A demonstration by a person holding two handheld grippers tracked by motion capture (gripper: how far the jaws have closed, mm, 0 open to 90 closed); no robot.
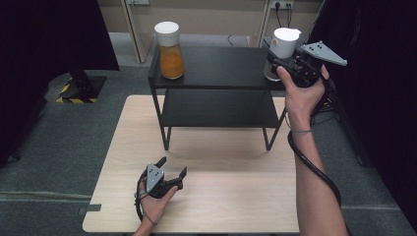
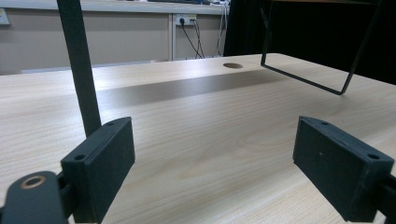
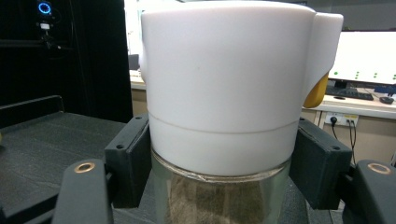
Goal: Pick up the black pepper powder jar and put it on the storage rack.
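A glass jar with a tall white lid stands at the right end of the black shelf's top. My right gripper is shut on it; in the right gripper view both pads press the jar with the white lid just below the lid's rim. At the left end of the same top stands a second jar with orange contents and a white lid. My left gripper rests on the wooden table near its front edge, open, with nothing between its pads.
The black two-level shelf stands on the back half of the table; its thin legs rise just ahead of the left gripper. A round cable hole lies in the tabletop. Grey floor surrounds the table.
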